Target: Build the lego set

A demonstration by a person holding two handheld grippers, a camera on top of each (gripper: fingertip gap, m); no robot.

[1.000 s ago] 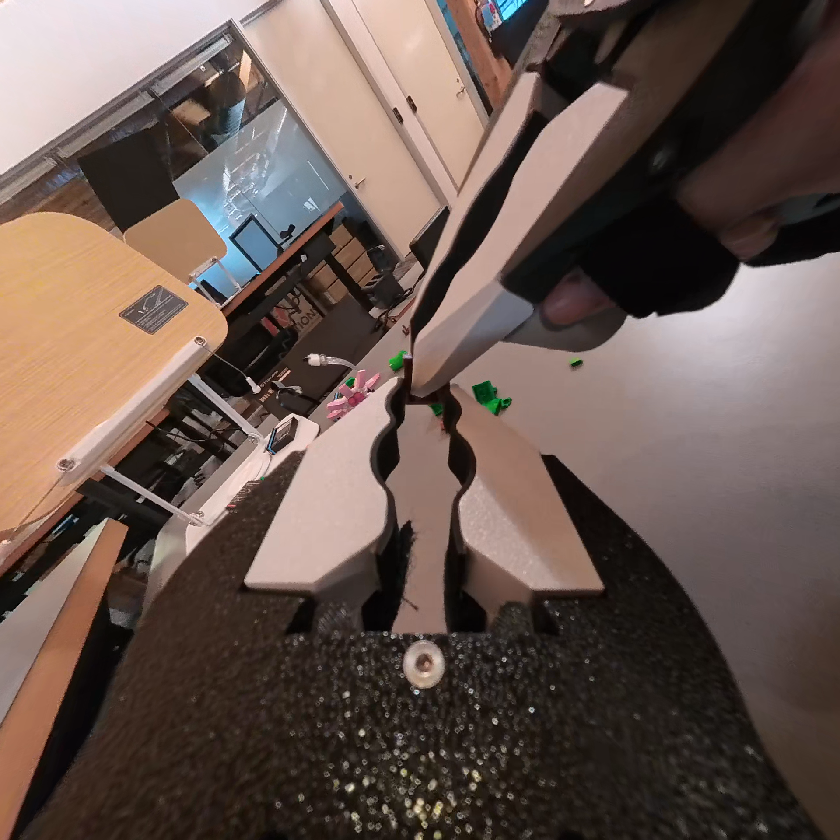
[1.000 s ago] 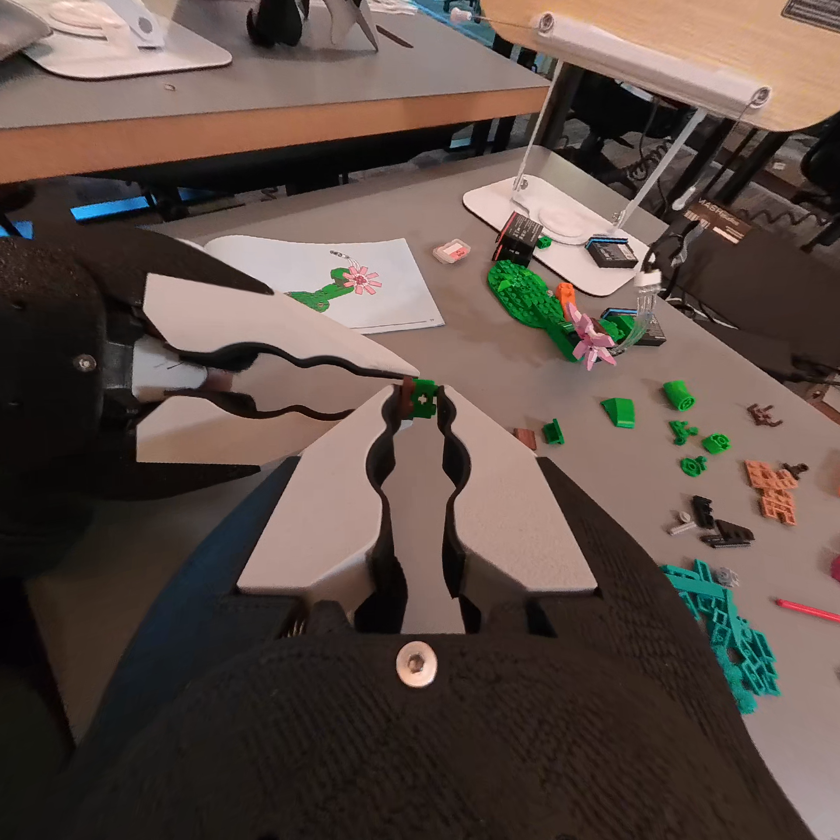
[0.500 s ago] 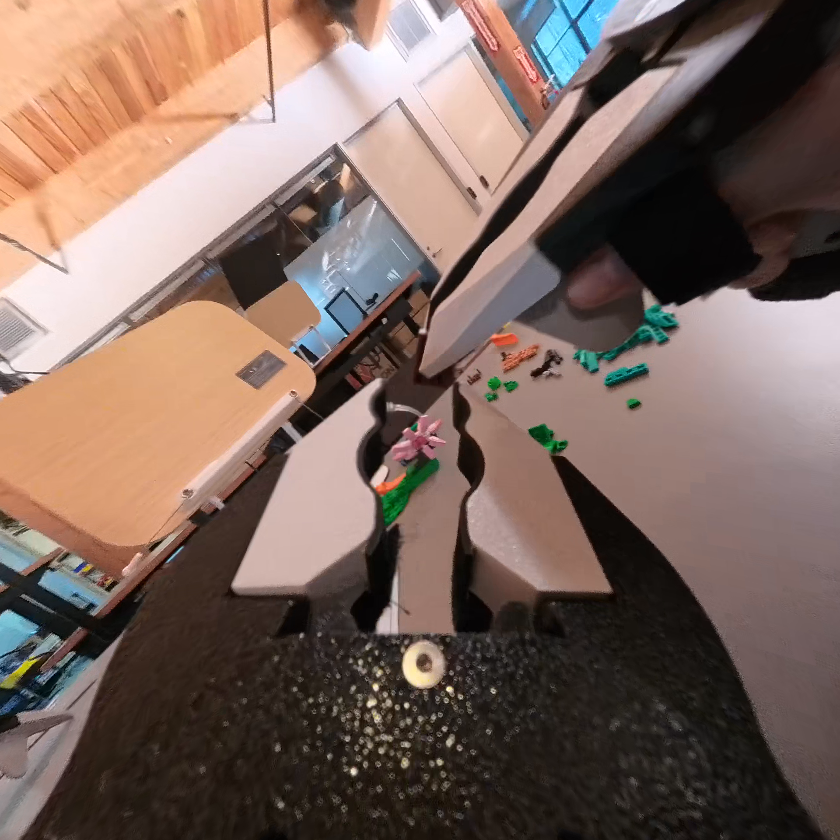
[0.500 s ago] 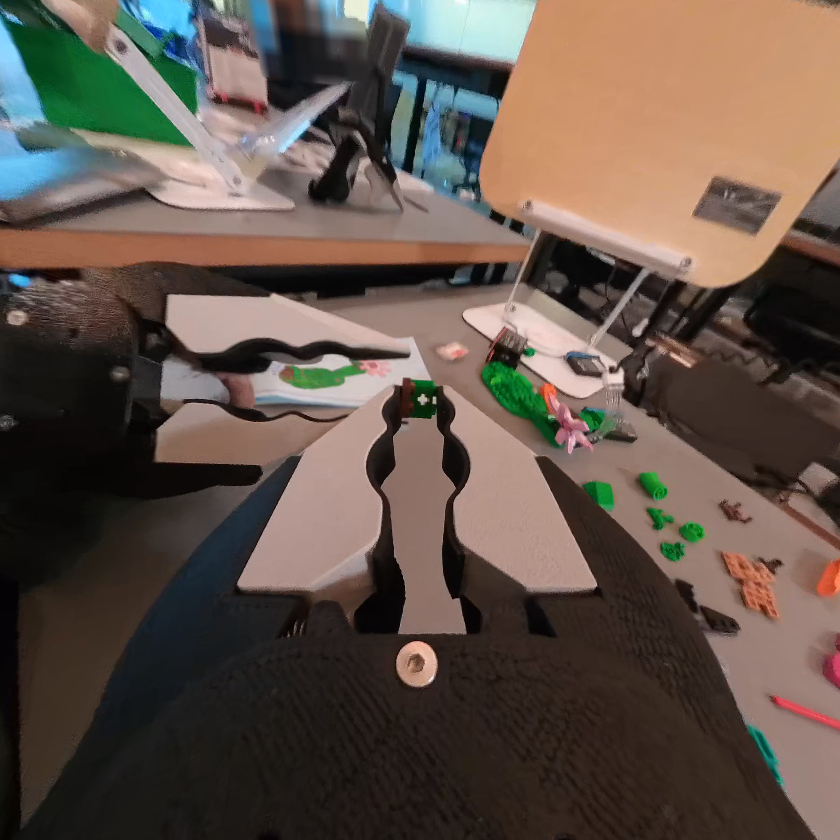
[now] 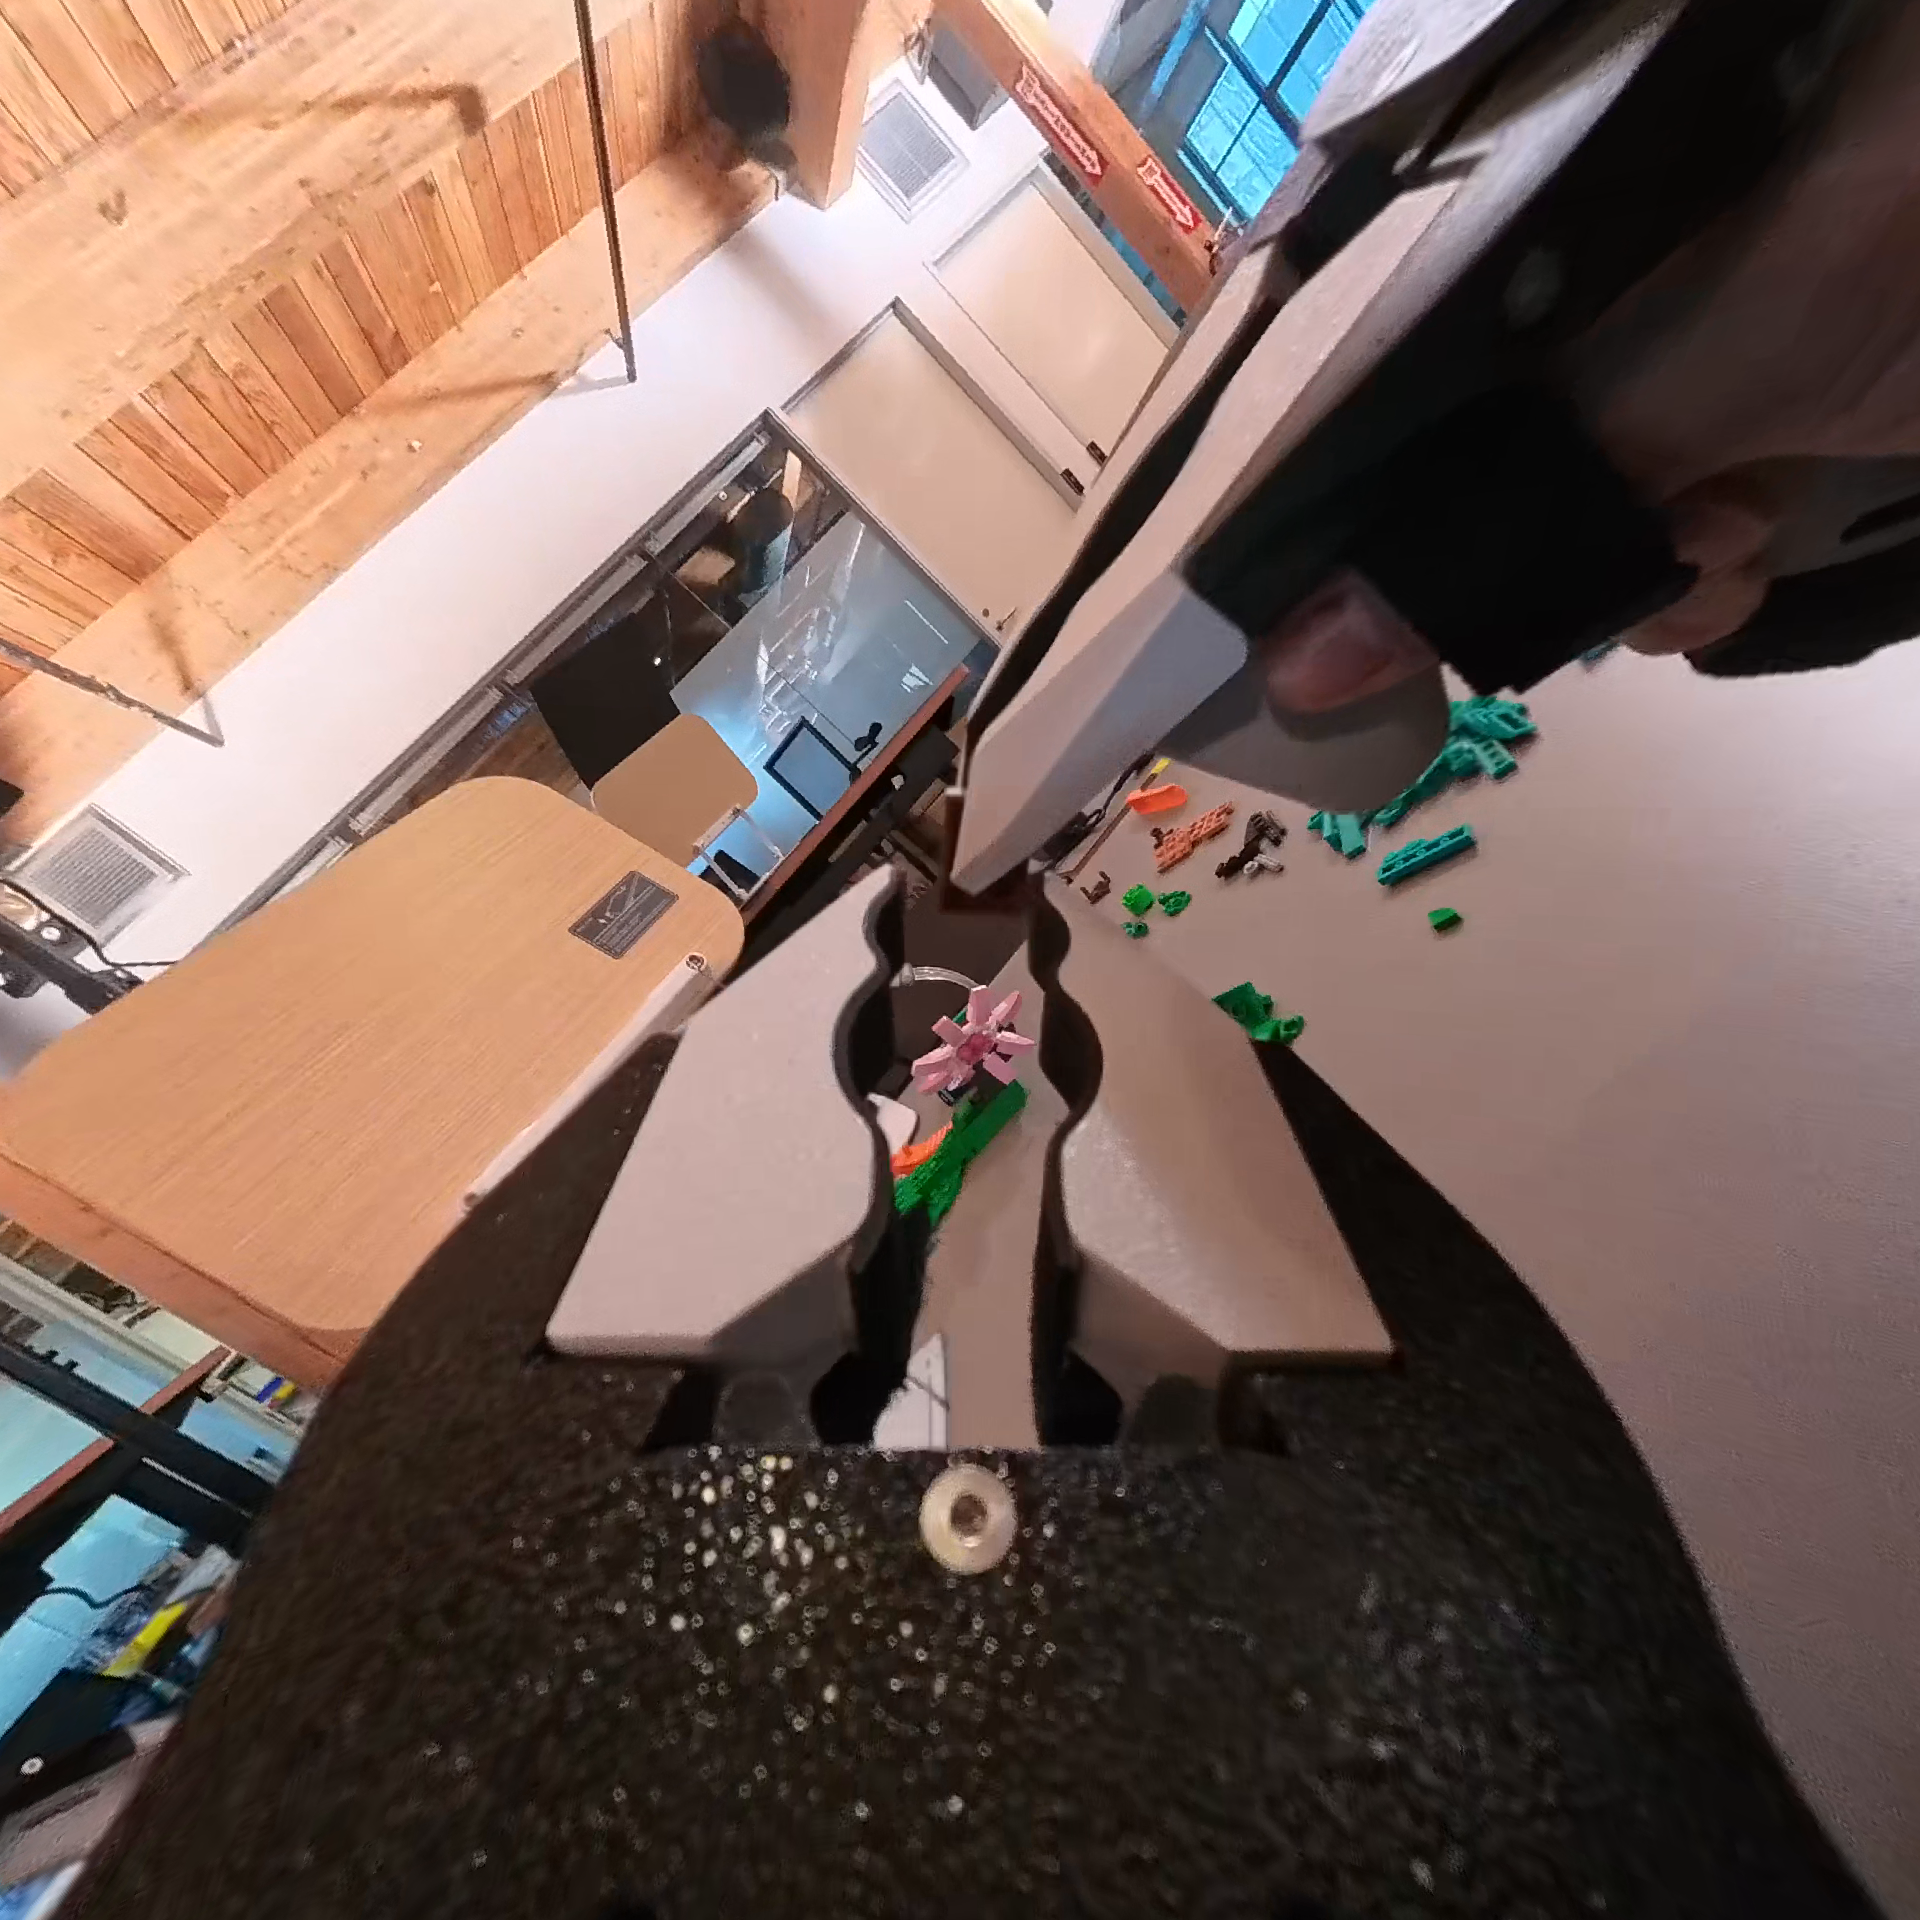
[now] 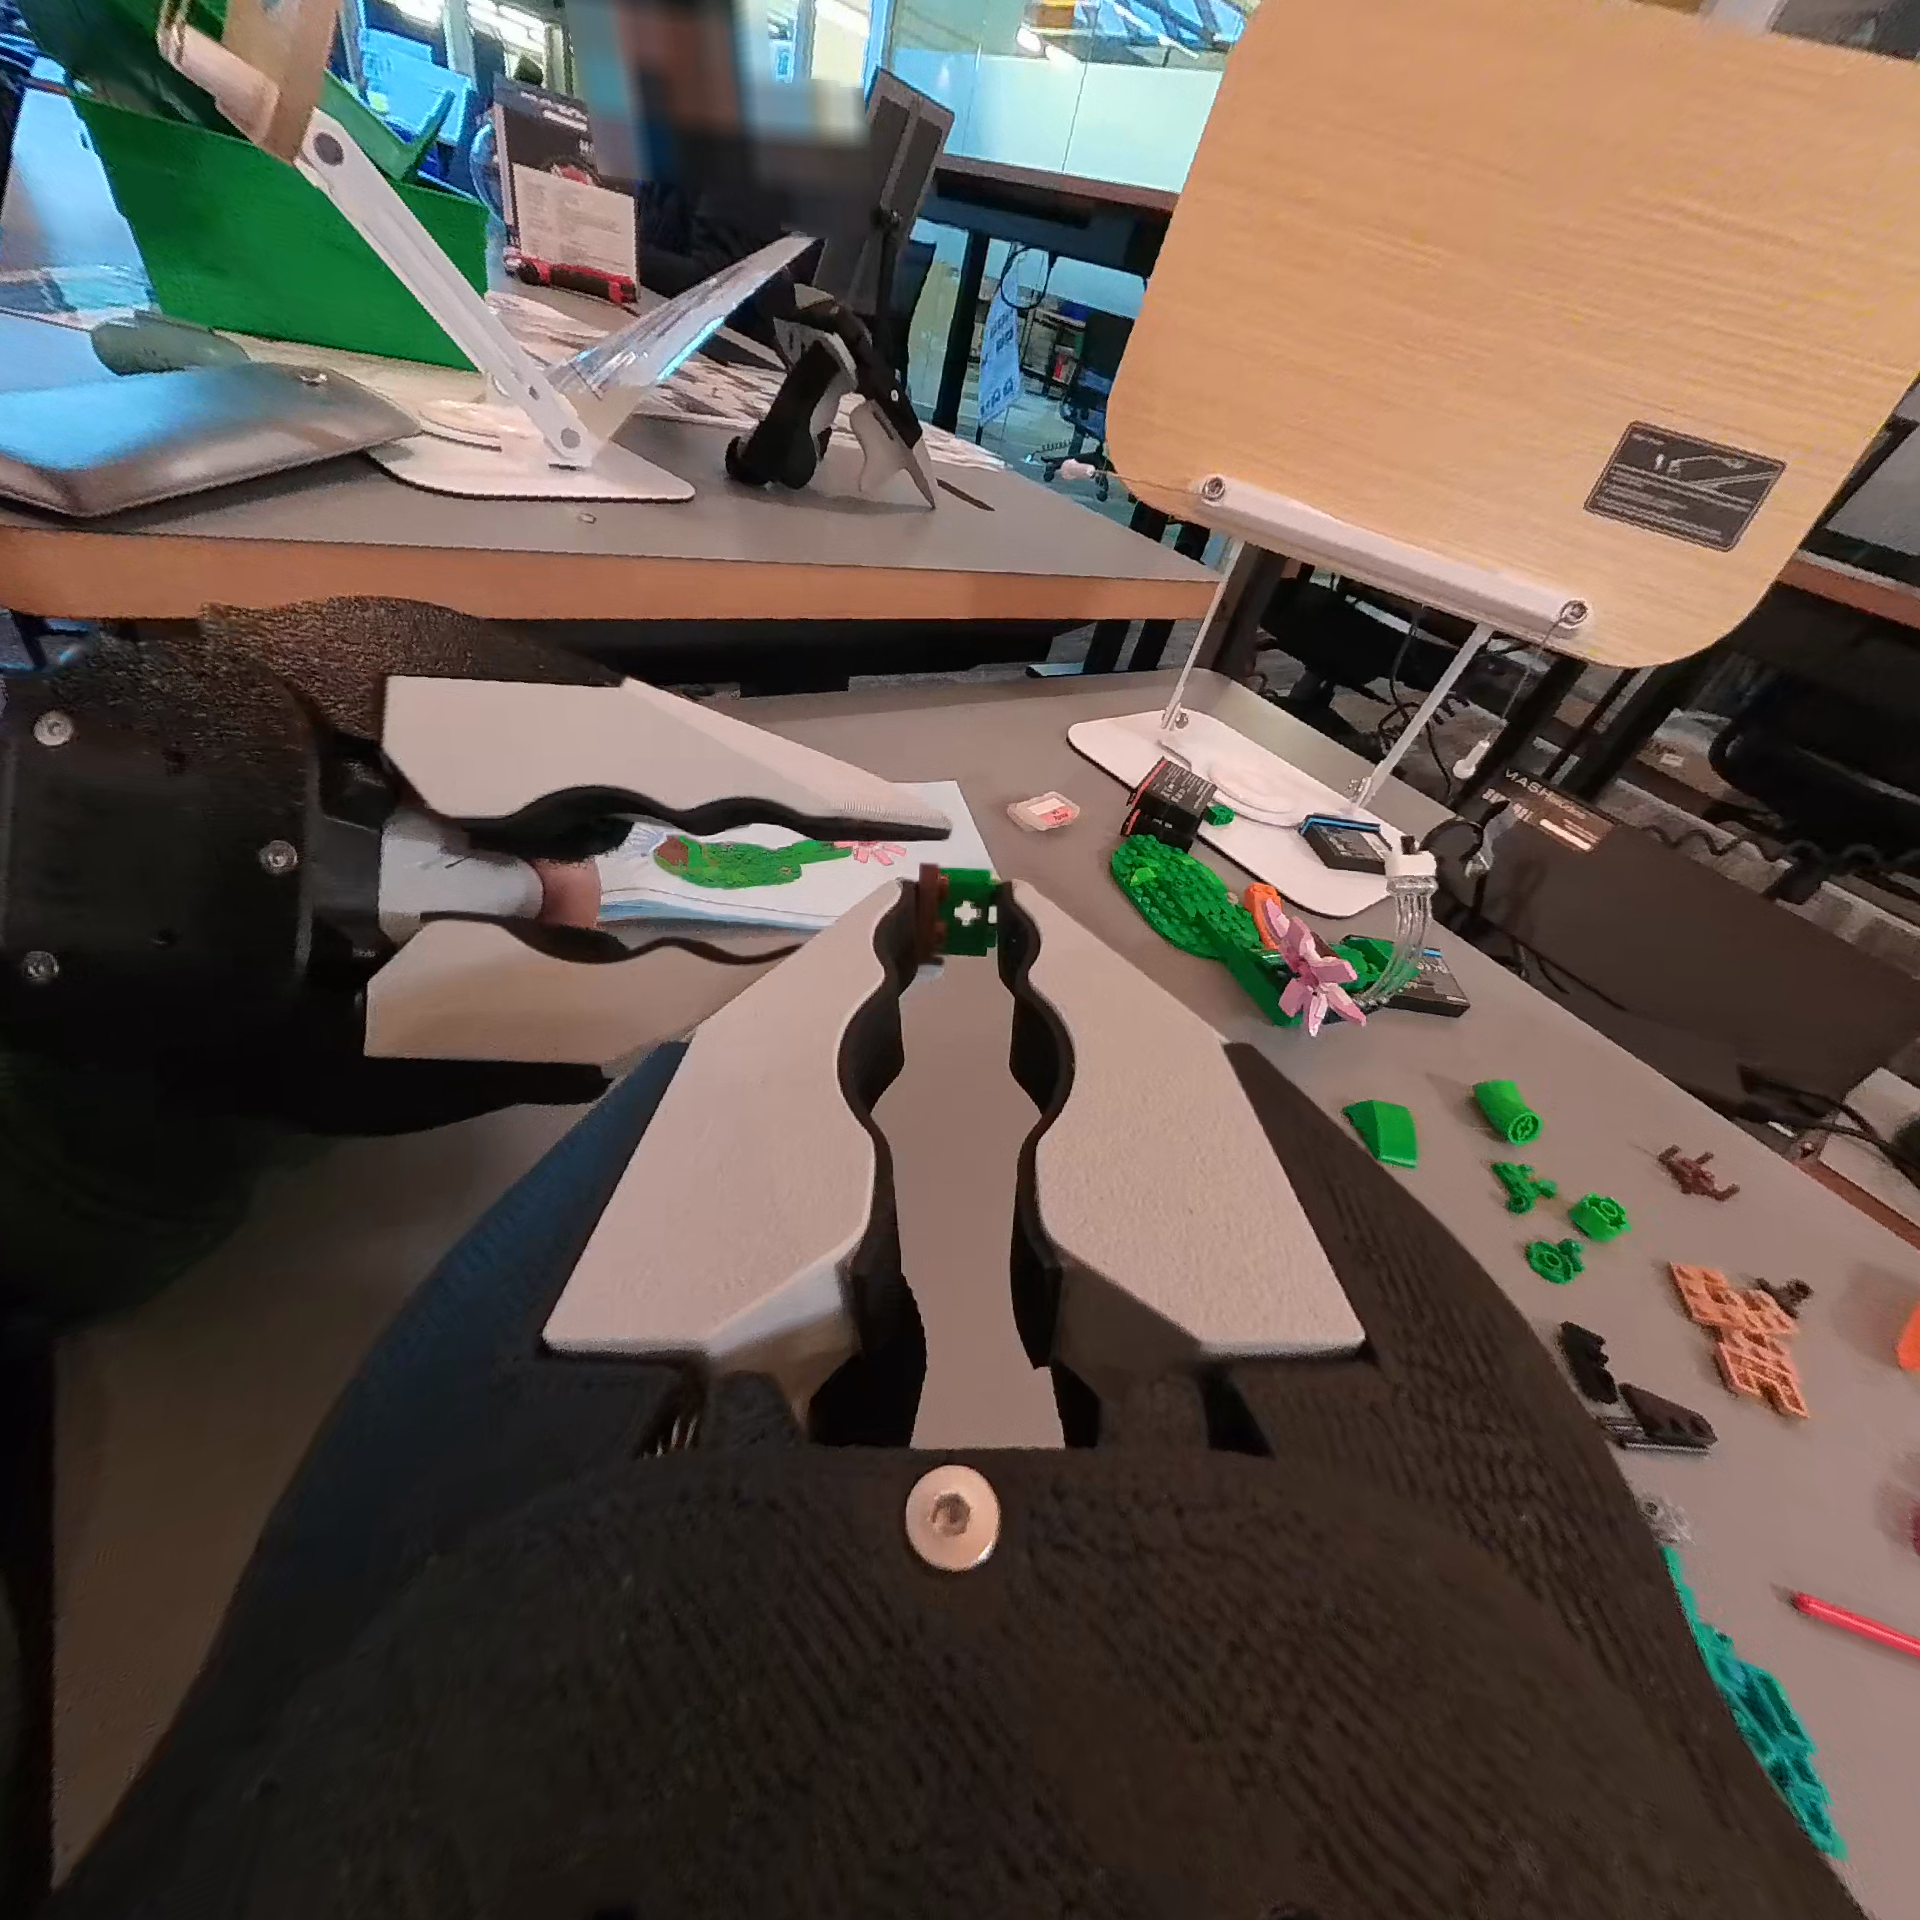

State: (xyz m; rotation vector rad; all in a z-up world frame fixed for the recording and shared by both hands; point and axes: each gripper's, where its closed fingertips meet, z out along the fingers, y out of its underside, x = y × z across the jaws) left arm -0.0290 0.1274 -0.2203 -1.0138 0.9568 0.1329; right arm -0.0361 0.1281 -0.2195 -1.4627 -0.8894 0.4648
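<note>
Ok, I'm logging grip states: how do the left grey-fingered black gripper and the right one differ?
The right gripper is shut on a small green-and-brown brick; the left gripper is open and empty. The right gripper points forward over the table; the left gripper reaches in sideways toward its tips. Both have wavy grey fingers on black bodies.

The right gripper (image 6: 961, 920) is held above the counter (image 6: 1091, 831), its 2 jaws clamped on a small green and brown piece (image 6: 964, 923) at their tips. The left gripper (image 6: 862, 883) lies sideways just left of that piece, its jaws parted, tips beside the right gripper's tips.
</note>
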